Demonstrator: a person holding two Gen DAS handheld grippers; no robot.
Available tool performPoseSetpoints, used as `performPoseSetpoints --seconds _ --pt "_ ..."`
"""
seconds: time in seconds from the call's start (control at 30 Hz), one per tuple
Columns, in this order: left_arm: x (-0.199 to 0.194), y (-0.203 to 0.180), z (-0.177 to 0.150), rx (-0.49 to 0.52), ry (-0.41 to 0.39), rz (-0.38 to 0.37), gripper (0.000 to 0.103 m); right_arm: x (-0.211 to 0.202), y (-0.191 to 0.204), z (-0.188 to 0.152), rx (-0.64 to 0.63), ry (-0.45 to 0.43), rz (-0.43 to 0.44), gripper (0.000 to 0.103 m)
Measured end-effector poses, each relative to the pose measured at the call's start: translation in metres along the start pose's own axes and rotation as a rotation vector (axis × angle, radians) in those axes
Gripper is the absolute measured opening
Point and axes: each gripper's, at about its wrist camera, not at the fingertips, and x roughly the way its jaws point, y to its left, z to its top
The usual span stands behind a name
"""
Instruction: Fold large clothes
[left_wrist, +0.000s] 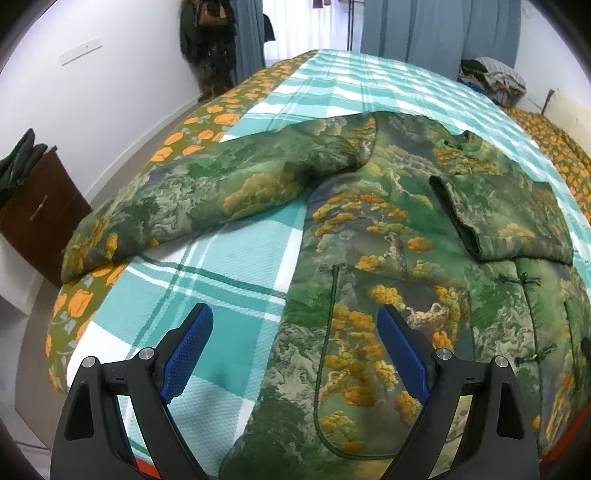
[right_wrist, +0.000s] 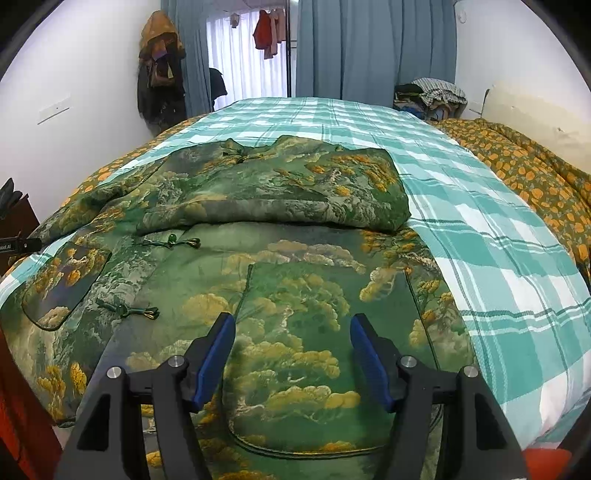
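A: On the bed (left_wrist: 236, 258), spread over the teal plaid blanket (right_wrist: 498, 258), lies the padded jacket (left_wrist: 369, 229), printed with green hills and orange trees, knotted frog fastenings down the front.

B: Right sleeve (right_wrist: 280, 192) is already folded across the chest. Left sleeve (left_wrist: 192, 192) lies stretched out toward the bed's edge.

A: Both tools are empty: left tool (left_wrist: 295, 347) released wide over the blanket and the jacket's side, right tool (right_wrist: 291, 354) parted above the pocket (right_wrist: 314, 362), nothing between the pads.

B: It looks soft and bulky, I'd say, quilted enough to spring back. The fabric seems smooth, maybe slippery.

A: So pinch a hem or the outstretched cuff, where the layers are thinner. A thick fold could slip free.
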Motion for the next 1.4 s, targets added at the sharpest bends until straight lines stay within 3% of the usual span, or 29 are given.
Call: performPoseSetpoints --seconds 0.13,0.3,0.4,0.6,0.73,0.87,0.97,1.0,1.07,1.13,1.23,1.4 --pt "0.004 0.006 0.001 -0.017 0.02 -0.001 0.091 0.002 -0.001 0.0 0.003 0.002 0.001 0.066" --pt "0.007 0.037 0.006 -0.128 0.045 -0.003 0.091 -0.002 -0.002 0.001 0.002 -0.022 0.006 0.066" --pt "0.009 0.076 0.008 -0.263 0.045 -0.012 0.091 -0.004 -0.003 0.003 0.002 -0.032 0.0 0.066" --pt "0.03 0.178 0.009 -0.656 0.027 -0.097 0.093 -0.002 -0.001 0.003 0.002 -0.029 -0.009 0.066" --pt "0.062 0.215 0.022 -0.769 0.034 -0.148 0.093 0.0 0.006 0.002 -0.019 -0.023 -0.007 0.066" --pt "0.096 0.236 0.026 -0.902 0.055 -0.141 0.093 0.001 0.014 0.0 -0.045 -0.018 -0.004 0.066" --pt "0.102 0.242 0.03 -0.959 0.027 -0.105 0.091 0.001 0.017 0.001 -0.054 -0.021 0.0 0.066" --pt "0.102 0.242 0.032 -0.967 0.016 -0.088 0.087 0.001 0.018 0.001 -0.057 -0.022 0.0 0.066" --pt "0.099 0.239 0.036 -0.952 -0.004 -0.051 0.049 0.003 0.017 0.001 -0.056 -0.021 -0.001 0.066" --pt "0.099 0.235 0.042 -0.904 0.001 -0.055 0.019 0.006 0.015 0.0 -0.046 -0.015 0.001 0.066" --pt "0.087 0.225 0.057 -0.796 -0.02 -0.014 0.01 0.009 0.01 0.001 -0.029 -0.007 0.003 0.066" --pt "0.05 0.189 0.095 -0.622 -0.093 0.036 0.009 0.006 0.002 0.002 -0.005 -0.022 0.012 0.066"
